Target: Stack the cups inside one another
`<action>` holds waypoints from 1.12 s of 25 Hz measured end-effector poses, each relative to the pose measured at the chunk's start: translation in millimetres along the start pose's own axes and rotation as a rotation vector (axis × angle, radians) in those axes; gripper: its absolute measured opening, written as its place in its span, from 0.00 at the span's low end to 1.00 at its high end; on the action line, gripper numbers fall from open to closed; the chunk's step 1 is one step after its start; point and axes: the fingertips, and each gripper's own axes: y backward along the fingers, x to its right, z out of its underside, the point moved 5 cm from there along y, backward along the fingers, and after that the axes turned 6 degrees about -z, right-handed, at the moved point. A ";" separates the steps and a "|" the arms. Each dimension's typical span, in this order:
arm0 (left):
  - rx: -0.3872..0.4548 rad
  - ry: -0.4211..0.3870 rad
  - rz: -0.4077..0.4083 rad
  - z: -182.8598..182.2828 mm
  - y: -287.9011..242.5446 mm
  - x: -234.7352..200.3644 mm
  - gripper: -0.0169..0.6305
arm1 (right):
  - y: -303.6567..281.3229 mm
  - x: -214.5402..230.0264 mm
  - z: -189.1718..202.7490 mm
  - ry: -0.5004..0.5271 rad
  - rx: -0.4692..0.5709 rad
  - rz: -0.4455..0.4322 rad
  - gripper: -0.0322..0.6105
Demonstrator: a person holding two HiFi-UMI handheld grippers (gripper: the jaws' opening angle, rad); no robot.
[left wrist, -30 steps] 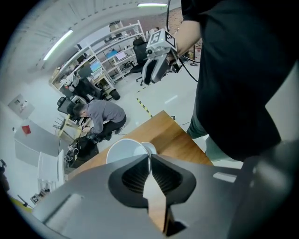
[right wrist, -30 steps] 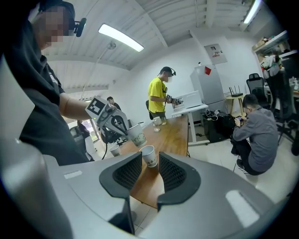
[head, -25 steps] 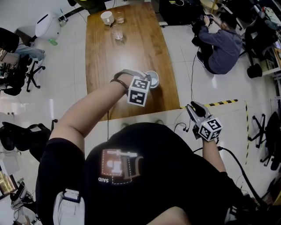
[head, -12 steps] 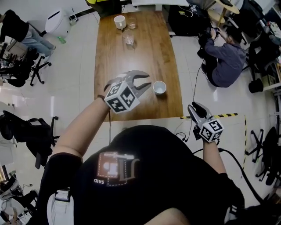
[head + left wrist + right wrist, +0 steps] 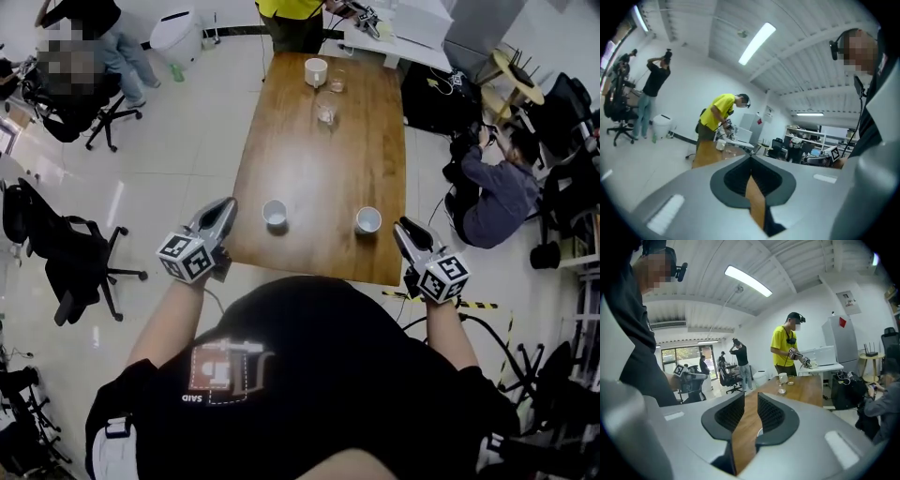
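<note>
Since neither cup is picked up yet, my main worry is a clumsy first grab. The left gripper (image 5: 223, 212) is closed right up with nothing in it. If it goes at the left cup (image 5: 275, 214) like that, it'll just shove it along the table (image 5: 319, 159) or tip it, so it has to open first. The right gripper (image 5: 407, 233) is partly open, its jaws have just been closing, and nothing sits between them either. That gap looks tight for a round cup, so it could clip the rim of the right cup (image 5: 367, 220). That one stands close to the table's near right corner, and I reckon a bump could send it over the edge. Both cups are white, upright and well apart, so one has to travel, and dropping it in crooked could topple the other. A white mug (image 5: 316, 71) and two glasses (image 5: 325, 111) sit at the far end, well out of the way.

Pose-wise, both grippers are held out front, one on each side of the table's near end. The left one hangs off the left edge over the floor (image 5: 187, 141), roughly level and pointing forward, near the left cup but not touching it. The right one hangs just off the near right corner, angled slightly inward, near the right cup but apart from it.
</note>
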 end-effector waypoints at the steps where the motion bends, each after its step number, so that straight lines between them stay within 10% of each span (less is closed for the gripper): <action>1: -0.007 0.012 -0.027 9.4 7.7 -8.4 0.03 | -5.9 -1.6 0.6 -0.002 -0.008 -0.010 0.20; 16: -0.088 -0.012 0.056 36.6 5.7 5.7 0.03 | -19.7 -13.3 13.4 -0.065 -0.018 -0.027 0.07; 22: -0.216 -0.601 0.400 2.8 -65.1 108.9 0.05 | 12.8 -9.5 25.7 -0.099 0.002 0.044 0.07; 28: -0.478 -1.189 0.718 64.9 -138.7 205.7 0.18 | 71.0 -5.8 53.9 -0.169 0.019 0.149 0.07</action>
